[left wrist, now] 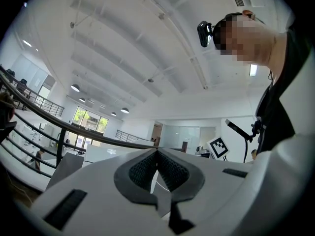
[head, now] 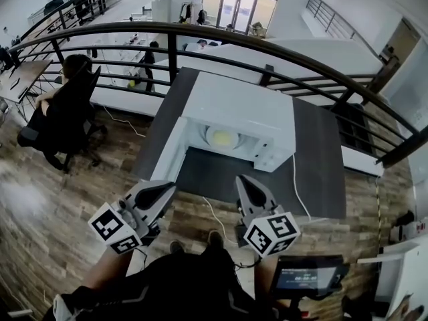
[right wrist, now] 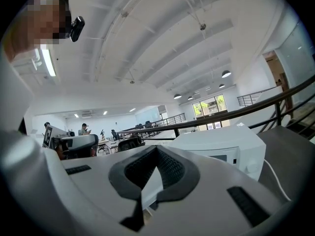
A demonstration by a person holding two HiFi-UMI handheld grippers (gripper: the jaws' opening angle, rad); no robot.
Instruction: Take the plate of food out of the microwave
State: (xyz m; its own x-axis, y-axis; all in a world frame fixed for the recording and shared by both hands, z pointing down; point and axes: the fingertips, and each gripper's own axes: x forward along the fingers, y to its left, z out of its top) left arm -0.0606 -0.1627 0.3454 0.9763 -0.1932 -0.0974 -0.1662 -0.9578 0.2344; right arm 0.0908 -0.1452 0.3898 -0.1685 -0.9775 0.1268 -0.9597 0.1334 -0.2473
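A white microwave [head: 241, 109] stands open on a dark desk [head: 321, 152], with a plate [head: 223, 138] of what looks like yellowish food in its lit cavity. The left gripper [head: 164, 189] and right gripper [head: 246, 182] hover short of the desk, the 2 apart, jaws together on nothing.

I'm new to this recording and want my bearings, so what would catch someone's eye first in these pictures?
The white boxy microwave stands mid-frame on a dark grey table. Its door is swung open to the left, and a pale round plate of yellowish food sits in the lit cavity. In the foreground, the white-and-black left tongs and right tongs point toward it, both shut and empty.
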